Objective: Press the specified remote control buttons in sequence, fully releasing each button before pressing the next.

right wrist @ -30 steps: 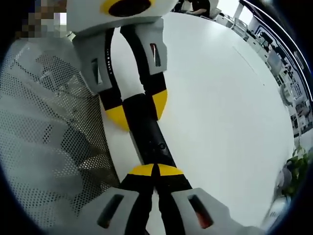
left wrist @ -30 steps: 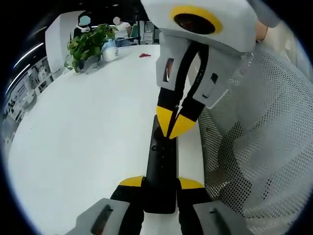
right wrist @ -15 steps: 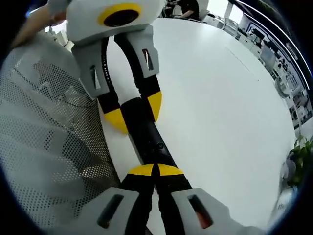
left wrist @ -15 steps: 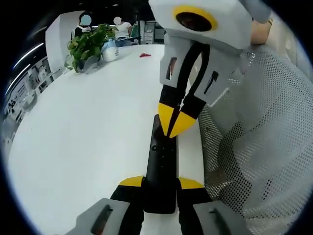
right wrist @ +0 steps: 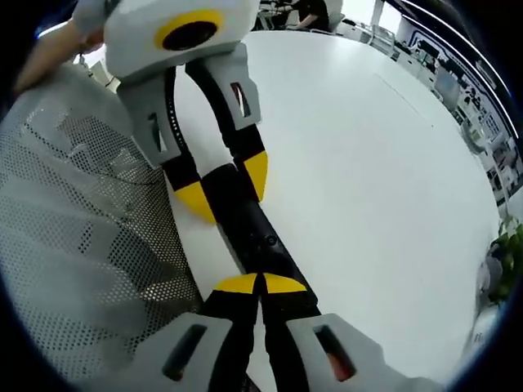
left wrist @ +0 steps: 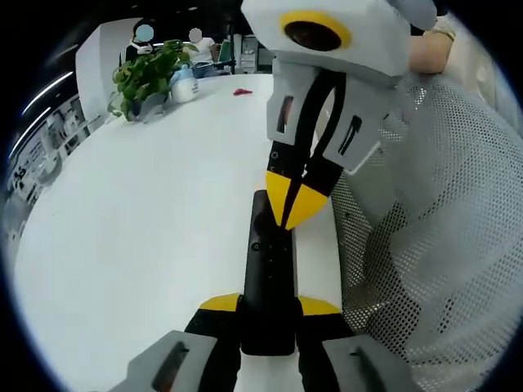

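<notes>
I am working over a large white table (left wrist: 139,212), which is taking up most of both views, with a grey mesh chair back (left wrist: 441,237) standing just beside its near edge. A potted plant (left wrist: 147,75) and a small red item (left wrist: 243,92) are sitting at the far end of the table, well apart from the work. The black remote control (left wrist: 270,278) is lying lengthwise near the table edge, and I am holding its near end with the left gripper (left wrist: 270,306), whose yellow-tipped jaws are standing only as wide as the remote's body and clamping it from both sides. The right gripper (left wrist: 294,204) is coming in from the far end with its jaws drawn fully together into one point, holding nothing, and that point is resting on or just above the upper part of the remote's face; I cannot tell whether it is actually touching a button. In the right gripper view the joined tips (right wrist: 260,284) are sitting over the remote (right wrist: 245,220) near a small round button. I am judging this as one press in the sequence, mid-way. The next move is calling for a clear lift off before I am aiming at the following button.
</notes>
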Tool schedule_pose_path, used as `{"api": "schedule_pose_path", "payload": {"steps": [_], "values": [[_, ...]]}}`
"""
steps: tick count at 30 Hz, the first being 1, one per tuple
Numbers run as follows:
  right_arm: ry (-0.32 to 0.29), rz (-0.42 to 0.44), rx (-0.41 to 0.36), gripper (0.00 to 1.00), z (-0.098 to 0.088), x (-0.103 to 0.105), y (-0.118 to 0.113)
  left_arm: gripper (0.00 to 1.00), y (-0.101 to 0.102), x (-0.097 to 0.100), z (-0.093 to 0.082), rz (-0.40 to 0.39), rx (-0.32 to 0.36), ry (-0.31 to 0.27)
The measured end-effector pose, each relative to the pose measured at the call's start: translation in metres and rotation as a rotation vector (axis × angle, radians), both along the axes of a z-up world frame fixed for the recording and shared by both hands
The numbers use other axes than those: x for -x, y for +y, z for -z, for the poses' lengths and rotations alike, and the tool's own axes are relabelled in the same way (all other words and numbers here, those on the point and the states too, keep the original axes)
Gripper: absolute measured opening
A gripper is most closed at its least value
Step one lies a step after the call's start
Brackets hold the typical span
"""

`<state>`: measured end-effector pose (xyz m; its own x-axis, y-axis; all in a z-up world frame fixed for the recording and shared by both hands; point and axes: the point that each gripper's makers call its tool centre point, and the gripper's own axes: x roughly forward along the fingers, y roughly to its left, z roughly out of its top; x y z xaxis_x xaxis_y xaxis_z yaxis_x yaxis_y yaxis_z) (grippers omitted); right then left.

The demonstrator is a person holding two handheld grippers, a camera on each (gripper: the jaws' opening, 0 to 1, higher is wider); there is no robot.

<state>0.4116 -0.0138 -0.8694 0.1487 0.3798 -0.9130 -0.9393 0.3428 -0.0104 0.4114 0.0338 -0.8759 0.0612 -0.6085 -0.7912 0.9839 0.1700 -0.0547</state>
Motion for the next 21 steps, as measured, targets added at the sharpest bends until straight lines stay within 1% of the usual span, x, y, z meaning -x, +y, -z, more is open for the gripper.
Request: {"api": "schedule_pose_path", "payload": {"steps": [7,12,18,19,21], "values": [[0.004,0.008,-0.008,0.00,0.0005,-0.0003,-0.0001,0.25,0.0001,0.0002,-0.0004,-0.001,0.003,0.002],[0.067,0.085,-0.067,0.00,0.0012,-0.0022,-0.0010,0.25,0.0000,0.0000,-0.0002,0.001,0.001,0.002],[0.071,0.099,-0.080,0.00,0.0009,-0.0011,-0.0006,0.25,0.0001,0.0000,-0.0002,0.003,0.001,0.001],[0.077,0.107,-0.083,0.00,0.0010,-0.0013,-0.0008,0.25,0.0001,0.0000,-0.0001,0.003,0.000,0.000],[0.109,0.146,-0.109,0.00,0.0009,-0.0018,-0.0009,0.25,0.0001,0.0000,0.0000,0.004,-0.001,-0.002]]}}
